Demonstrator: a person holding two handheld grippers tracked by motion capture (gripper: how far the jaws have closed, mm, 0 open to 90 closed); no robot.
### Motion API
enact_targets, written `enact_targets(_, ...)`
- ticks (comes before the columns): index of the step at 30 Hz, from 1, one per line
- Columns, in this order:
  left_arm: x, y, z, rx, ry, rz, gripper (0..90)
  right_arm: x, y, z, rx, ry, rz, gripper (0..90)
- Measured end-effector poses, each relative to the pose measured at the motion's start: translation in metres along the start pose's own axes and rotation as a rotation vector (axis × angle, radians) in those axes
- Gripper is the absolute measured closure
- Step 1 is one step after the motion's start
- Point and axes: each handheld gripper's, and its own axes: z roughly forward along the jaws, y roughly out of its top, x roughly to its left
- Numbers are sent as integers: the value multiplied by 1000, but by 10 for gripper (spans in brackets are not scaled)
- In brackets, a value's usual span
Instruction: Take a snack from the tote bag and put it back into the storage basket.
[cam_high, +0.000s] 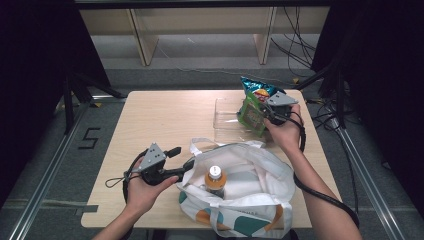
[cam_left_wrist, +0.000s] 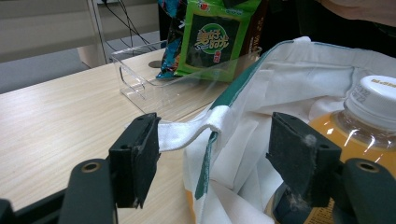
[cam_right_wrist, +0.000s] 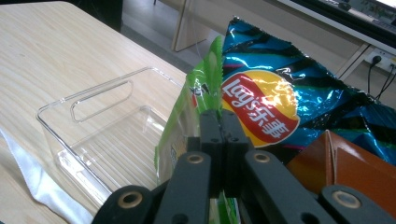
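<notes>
Black jaws of the left gripper (cam_left_wrist: 212, 158) stand wide apart at the mouth of the white tote bag (cam_left_wrist: 299, 84); the bag's white strap (cam_left_wrist: 191, 133) runs from the rim to the inner face of one jaw and touches it, while the other jaw sits just beside a bottle of orange drink (cam_left_wrist: 369, 121) with a white cap. From the high view that bottle stands upright inside the tote bag (cam_high: 255, 185), which lies at the near edge of the light wooden table (cam_high: 165, 120), and the left gripper (cam_high: 175, 157) rests in the person's left hand (cam_high: 145, 192) against the bag's left side.

Farther back, the right gripper (cam_right_wrist: 222, 140) has its jaws pressed together on the top edge of a green seaweed snack packet (cam_right_wrist: 180, 130) — the packet hangs upright from them. Just behind it is a blue Lay's crisp bag (cam_right_wrist: 280, 107), and an orange-brown object lies beside that at the lower right of the right gripper view; what it is cannot be told.

Seen from above, the right gripper (cam_high: 267, 114) and right hand (cam_high: 286, 131) hold the packet (cam_high: 251, 116) at the right end of a clear plastic bin (cam_high: 225, 122) — the bin sits on the table just beyond the tote bag, with the crisp bag (cam_high: 257, 89) at its far right corner.
</notes>
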Motion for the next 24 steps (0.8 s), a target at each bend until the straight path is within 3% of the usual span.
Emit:
enact_targets(6, 0, 0, 0, 0, -1, 1, 331, -1, -5, 2, 20, 15, -17, 900)
enact_targets(7, 0, 0, 0, 0, -1, 0, 331, 1, -6, 2, 19, 4, 1, 900)
enact_targets(8, 0, 0, 0, 0, -1, 0, 331, -1, -7, 3, 19, 2, -23, 900)
enact_targets(12, 0, 0, 1, 1, -3, 0, 331, 0, -11, 4, 37, 22, -20, 900)
enact_targets(24, 0, 0, 0, -7, -6, 1, 331, 0, -13, 4, 41, 19, -16, 900)
